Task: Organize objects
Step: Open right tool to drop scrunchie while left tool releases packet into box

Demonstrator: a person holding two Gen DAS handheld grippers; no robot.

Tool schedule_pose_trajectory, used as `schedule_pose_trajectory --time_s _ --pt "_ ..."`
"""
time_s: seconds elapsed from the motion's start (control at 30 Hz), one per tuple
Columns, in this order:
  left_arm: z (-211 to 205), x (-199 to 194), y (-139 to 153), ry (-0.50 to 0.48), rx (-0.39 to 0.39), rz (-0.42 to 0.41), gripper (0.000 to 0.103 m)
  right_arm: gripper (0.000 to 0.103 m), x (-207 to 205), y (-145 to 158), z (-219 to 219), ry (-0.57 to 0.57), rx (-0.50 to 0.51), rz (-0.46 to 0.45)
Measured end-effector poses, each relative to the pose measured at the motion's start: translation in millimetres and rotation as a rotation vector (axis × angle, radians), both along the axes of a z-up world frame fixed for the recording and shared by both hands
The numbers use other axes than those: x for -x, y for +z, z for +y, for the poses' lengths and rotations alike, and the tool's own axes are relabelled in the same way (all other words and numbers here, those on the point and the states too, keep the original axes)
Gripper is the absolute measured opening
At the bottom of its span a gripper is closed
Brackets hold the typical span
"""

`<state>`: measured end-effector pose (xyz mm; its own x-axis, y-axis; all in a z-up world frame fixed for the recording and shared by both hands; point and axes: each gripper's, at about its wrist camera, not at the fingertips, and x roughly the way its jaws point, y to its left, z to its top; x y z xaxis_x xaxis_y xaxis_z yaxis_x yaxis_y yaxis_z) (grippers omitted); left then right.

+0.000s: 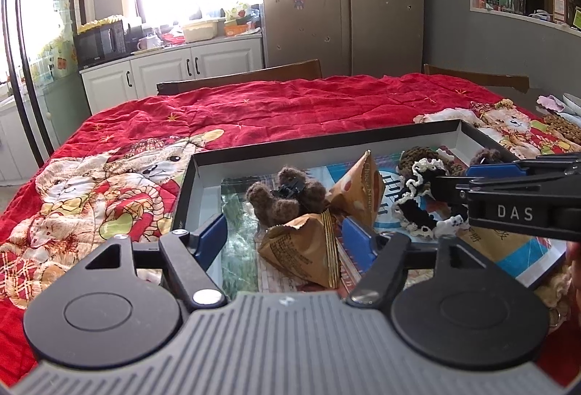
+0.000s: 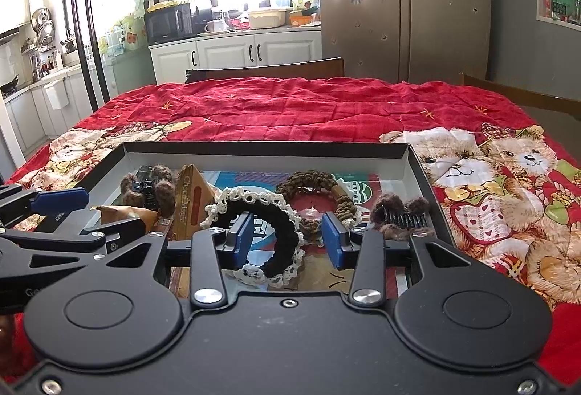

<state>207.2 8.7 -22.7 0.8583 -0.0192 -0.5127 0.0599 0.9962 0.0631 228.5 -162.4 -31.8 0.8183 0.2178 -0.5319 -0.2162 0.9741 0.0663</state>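
The black scrunchie (image 2: 268,231) with white lace trim lies in the box (image 2: 261,149), between the spread right tongs (image 2: 287,240), whose pads stand clear of it. The left tongs (image 1: 287,237) gape around a brown snack packet (image 1: 303,251). The box's near wall is hidden behind both tools. A red quilt (image 2: 290,104) covers the surface.

I see a quilted red cloth blanket (image 2: 290,104) under a matt black cardboard tray (image 2: 268,147). Inside lie a black-and-cream crocheted yarn scrunchie (image 2: 283,217), fuzzy brown knitted hair clip (image 1: 287,195), and creased brown paper packets (image 1: 305,246).
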Motion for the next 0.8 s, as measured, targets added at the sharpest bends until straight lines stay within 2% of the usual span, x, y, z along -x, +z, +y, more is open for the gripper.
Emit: schedule_pose_trajectory --time_s 0.8 --pt "1 27 20 0.001 -0.002 -0.068 0.086 0.046 24 19 -5 0.016 -0.010 -0.036"
